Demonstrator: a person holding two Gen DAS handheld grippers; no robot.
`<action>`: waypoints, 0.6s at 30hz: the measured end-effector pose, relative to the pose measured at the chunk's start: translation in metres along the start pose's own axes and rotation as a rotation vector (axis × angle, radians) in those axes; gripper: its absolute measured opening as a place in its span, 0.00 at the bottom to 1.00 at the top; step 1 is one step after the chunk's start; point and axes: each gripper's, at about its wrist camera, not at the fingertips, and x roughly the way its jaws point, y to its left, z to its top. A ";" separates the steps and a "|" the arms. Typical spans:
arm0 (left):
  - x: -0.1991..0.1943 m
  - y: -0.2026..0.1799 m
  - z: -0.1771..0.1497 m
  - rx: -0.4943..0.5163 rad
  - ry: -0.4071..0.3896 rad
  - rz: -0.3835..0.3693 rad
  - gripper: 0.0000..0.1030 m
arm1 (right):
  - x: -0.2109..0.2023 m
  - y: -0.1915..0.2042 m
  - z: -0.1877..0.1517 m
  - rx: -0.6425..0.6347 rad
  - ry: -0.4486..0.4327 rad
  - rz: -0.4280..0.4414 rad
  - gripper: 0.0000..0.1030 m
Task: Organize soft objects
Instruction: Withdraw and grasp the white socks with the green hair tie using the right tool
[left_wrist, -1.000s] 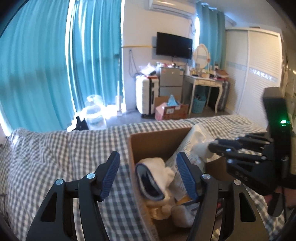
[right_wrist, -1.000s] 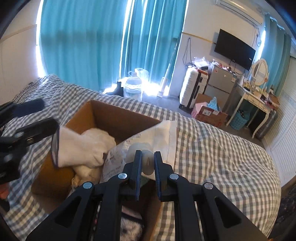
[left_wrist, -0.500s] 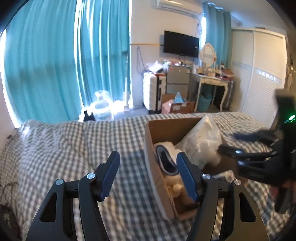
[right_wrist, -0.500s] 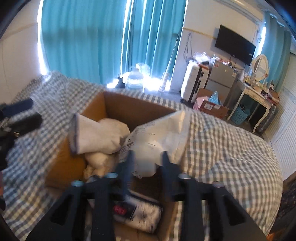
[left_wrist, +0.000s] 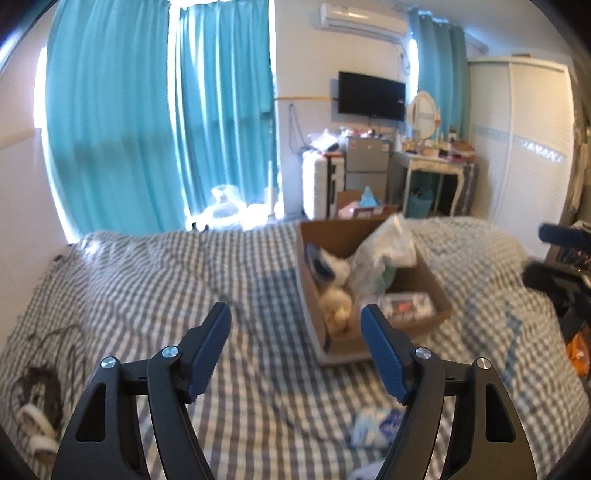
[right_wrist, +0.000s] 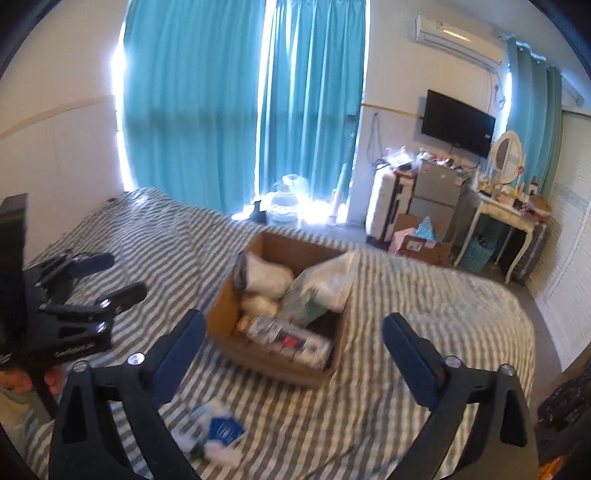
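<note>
- Left wrist view: the box (left_wrist: 373, 288) sits right of frame centre on the checked bed (left_wrist: 147, 295), open-topped. Inside lie a white bag (left_wrist: 384, 254) leaning on the far right wall, pale soft bundles (left_wrist: 332, 291) along the left wall, and a flat printed pack (left_wrist: 406, 306) at the near end.
- Right wrist view: the same box (right_wrist: 280, 306) is at frame centre, with the bag (right_wrist: 325, 288) rising above its right rim and the pack (right_wrist: 288, 339) by the near wall.
- A blue-and-white packet (right_wrist: 218, 432) lies loose on the bed, nearer the camera than the box, apart from it; in the left wrist view it shows at lower right (left_wrist: 376, 424).
- Left gripper (left_wrist: 295, 343) is held above the bed, fingers spread wide, nothing between them; the box's near left corner shows between the tips.
- Right gripper (right_wrist: 295, 347) is also spread wide and holds nothing, aimed at the box from above the near side.
- Each tool appears at the other's frame edge: left gripper at mid left (right_wrist: 74, 295), right gripper at far right (left_wrist: 554, 266).
- Bare bedcover stretches left of the box and in front of it; blur softens detail.
</note>
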 end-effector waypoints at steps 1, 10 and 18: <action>-0.003 -0.002 -0.007 0.006 0.009 0.007 0.72 | -0.002 0.003 -0.011 0.003 0.014 0.025 0.98; 0.004 -0.015 -0.080 -0.014 0.136 -0.031 0.72 | 0.037 0.022 -0.122 0.039 0.177 0.038 0.98; 0.027 -0.026 -0.142 0.034 0.270 -0.029 0.72 | 0.083 0.048 -0.169 0.026 0.290 0.097 0.98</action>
